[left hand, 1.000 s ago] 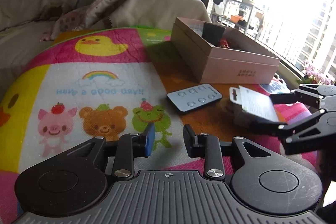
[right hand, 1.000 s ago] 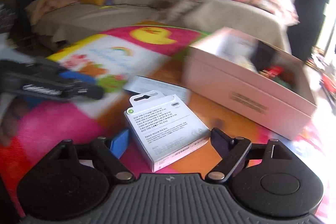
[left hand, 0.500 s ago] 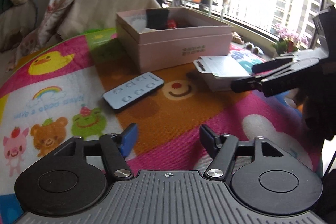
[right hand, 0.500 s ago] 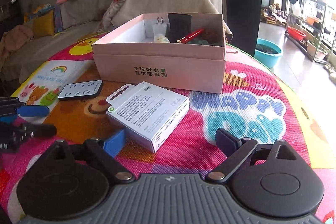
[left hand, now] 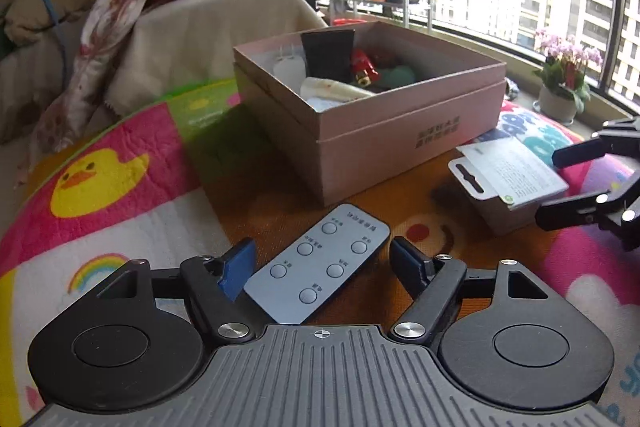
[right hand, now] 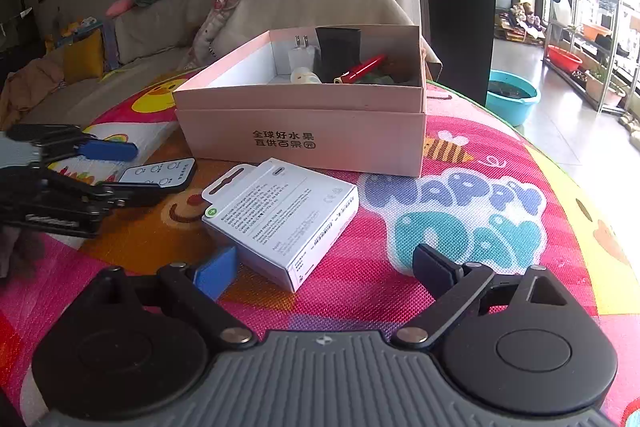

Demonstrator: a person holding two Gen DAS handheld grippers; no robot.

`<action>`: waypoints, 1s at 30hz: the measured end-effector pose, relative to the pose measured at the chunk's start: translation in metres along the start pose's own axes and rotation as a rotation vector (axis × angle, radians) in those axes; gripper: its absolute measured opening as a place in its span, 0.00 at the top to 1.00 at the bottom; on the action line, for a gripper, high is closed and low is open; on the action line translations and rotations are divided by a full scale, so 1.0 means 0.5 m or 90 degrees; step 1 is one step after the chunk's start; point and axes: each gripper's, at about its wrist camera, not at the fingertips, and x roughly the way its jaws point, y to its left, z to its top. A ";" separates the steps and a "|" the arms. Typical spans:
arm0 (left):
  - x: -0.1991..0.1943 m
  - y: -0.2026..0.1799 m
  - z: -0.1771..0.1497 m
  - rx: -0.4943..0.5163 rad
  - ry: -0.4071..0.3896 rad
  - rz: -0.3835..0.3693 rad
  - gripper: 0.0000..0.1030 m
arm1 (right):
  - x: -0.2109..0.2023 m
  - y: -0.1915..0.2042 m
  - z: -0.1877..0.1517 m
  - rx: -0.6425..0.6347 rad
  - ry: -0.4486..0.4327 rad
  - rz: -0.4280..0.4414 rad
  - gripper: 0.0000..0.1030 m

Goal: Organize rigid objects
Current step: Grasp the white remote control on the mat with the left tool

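The left gripper, jaws spread wide and gripping nothing, straddles a grey remote control lying flat on a cartoon play mat, just short of the open pink box. From the right wrist, the right gripper, its jaws just opened further, frames one corner of a white retail package without touching it, the box just behind.

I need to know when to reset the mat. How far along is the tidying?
Partly done: the pink box already holds a charger plug, a red item and more. Nothing is gripped; the left tongs stand open around the remote, the right tongs open at the white carton. Both still lie on the mat.
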 end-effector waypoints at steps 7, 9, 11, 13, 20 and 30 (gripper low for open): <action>-0.041 -0.062 -0.028 0.015 0.004 -0.057 0.32 | 0.004 0.009 0.000 -0.010 0.005 -0.006 0.06; -0.047 -0.079 -0.032 0.005 0.003 -0.049 0.33 | 0.007 0.010 0.001 -0.016 0.008 -0.009 0.05; -0.041 -0.080 -0.029 -0.019 -0.003 -0.037 0.33 | 0.015 0.020 0.002 -0.032 0.018 -0.016 0.02; -0.027 -0.080 -0.019 -0.042 -0.010 -0.022 0.35 | 0.024 0.034 0.004 -0.058 0.029 -0.033 0.00; 0.000 -0.086 0.001 -0.044 -0.012 0.002 0.34 | 0.031 0.034 0.009 -0.058 0.031 -0.031 0.00; -0.041 -0.085 -0.023 -0.059 -0.006 0.011 0.58 | 0.058 0.038 0.033 -0.079 0.037 -0.015 0.00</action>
